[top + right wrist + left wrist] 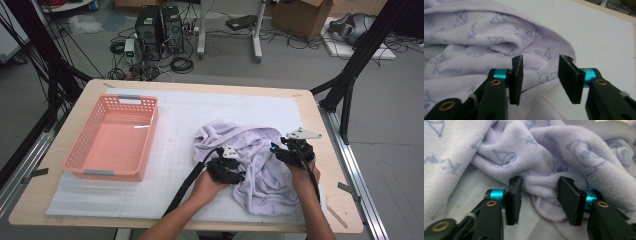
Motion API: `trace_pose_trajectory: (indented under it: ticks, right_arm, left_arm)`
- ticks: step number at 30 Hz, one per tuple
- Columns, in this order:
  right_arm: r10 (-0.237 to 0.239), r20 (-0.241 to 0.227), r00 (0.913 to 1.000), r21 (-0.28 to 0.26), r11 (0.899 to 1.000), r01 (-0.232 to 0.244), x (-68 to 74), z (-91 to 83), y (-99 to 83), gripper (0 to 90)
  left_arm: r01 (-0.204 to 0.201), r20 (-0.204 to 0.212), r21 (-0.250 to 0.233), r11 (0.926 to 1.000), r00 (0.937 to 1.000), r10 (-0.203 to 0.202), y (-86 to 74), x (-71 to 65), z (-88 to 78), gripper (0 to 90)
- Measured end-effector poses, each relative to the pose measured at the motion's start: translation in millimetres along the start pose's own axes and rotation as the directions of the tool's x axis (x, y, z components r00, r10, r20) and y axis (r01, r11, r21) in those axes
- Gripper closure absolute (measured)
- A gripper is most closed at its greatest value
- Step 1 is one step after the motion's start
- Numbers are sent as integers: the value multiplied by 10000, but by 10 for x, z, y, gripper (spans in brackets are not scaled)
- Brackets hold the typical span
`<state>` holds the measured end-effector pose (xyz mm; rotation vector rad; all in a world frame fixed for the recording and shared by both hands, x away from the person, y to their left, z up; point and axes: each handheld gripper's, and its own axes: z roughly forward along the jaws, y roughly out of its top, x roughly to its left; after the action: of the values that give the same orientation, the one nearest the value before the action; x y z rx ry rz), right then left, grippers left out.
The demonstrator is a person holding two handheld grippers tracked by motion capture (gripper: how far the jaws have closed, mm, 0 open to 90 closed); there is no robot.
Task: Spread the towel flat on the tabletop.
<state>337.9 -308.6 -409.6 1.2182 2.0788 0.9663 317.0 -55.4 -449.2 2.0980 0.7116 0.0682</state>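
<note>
Even, soft overhead light, faint shadows; close-up views slightly blurred throughout.

I was working in a lab: beyond my table (pixel 75 107) two computer towers (pixel 160 27) sat on the grey floor among tangled cables (pixel 150 67), with black frame struts (pixel 357 55), a cardboard box (pixel 300 15) and a stand (pixel 230 30) around.

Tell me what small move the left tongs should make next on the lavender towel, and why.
Probably close the left tongs on the towel. A rolled fold already sits between the open jaws in the left gripper view, with gaps at both pads, so nothing is gripped yet. The right tongs are open too, over a stitched hem.
</note>
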Motion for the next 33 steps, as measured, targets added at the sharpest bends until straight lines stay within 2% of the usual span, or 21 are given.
trace_pose_trajectory:
  ticks: [1, 2, 3, 5, 7, 13, 17, 20, 22, 24, 27, 28, 29, 30, 31, 33]
  right_arm:
    - [51, 18, 10000, 62, 10000, -51, 9, 14, -2, 502]
    - [8, -21, 10000, 79, 10000, -8, 10, 27, -3, 502]
    - [-11, -14, 10000, 108, 9999, 11, 17, 38, -4, 502]
    - [14, -17, 10000, 152, 9999, -13, 29, 41, -7, 502]
    - [-4, -31, 10000, 178, 9998, 4, 29, 26, -9, 504]
    - [-16, -281, 9996, 234, 9997, 22, 48, 35, -10, 505]
    - [-292, -806, 9963, 431, 9985, 328, 170, 89, 8, 505]
    - [-458, -1478, 9880, 532, 9971, 542, 290, 161, 32, 497]
    - [-471, -1989, 9789, 726, 9954, 626, 386, 251, 45, 489]
    - [-458, -2405, 9696, 987, 9926, 714, 477, 363, 53, 486]
    - [-673, -2322, 9703, 1331, 9860, 1003, 574, 482, 46, 529]
    - [-808, -2192, 9723, 1337, 9847, 1119, 576, 471, 50, 641]
    - [-904, -2278, 9695, 1420, 9820, 1250, 555, 455, 49, 769]
    - [-811, -2527, 9641, 1537, 9805, 1228, 521, 445, 39, 829]
    - [-699, -2651, 9617, 1553, 9812, 1141, 491, 428, 22, 845]
    - [-1173, -2388, 9640, 1592, 9745, 1580, 458, 358, -7, 857]
  left_arm:
    - [-127, -32, -89, 9999, 9999, 127, -3, -33, 10, 741]
    - [-294, -128, -151, 9995, 9995, 292, -5, -61, 14, 766]
    - [-298, -141, -136, 9995, 9995, 296, -4, -63, 9, 791]
    - [-25, -9, -197, 9998, 10000, 24, -13, -16, -35, 808]
    - [240, -66, -325, 9992, 9997, -242, -58, 53, -140, 813]
    - [940, -619, -781, 9925, 9932, -989, -345, 281, -646, 814]
    - [1187, -1108, -1067, 9872, 9852, -1304, -560, 368, -1036, 815]
    - [1220, -1522, -1277, 9843, 9782, -1410, -689, 401, -1280, 815]
    - [1123, -1551, -1301, 9851, 9790, -1321, -740, 388, -1355, 814]
    - [995, -1510, -1285, 9867, 9814, -1186, -763, 356, -1349, 809]
    - [888, -1429, -1326, 9872, 9839, -1077, -773, 352, -1292, 742]
    - [867, -1469, -1398, 9864, 9833, -1072, -769, 368, -1277, 671]
    - [906, -1462, -1541, 9839, 9827, -1134, -763, 385, -1264, 600]
    - [813, -1481, -1730, 9816, 9831, -1075, -756, 406, -1257, 562]
    - [709, -1571, -1928, 9787, 9823, -1021, -746, 426, -1253, 519]
    - [485, -1657, -2398, 9696, 9821, -900, -727, 477, -1248, 456]
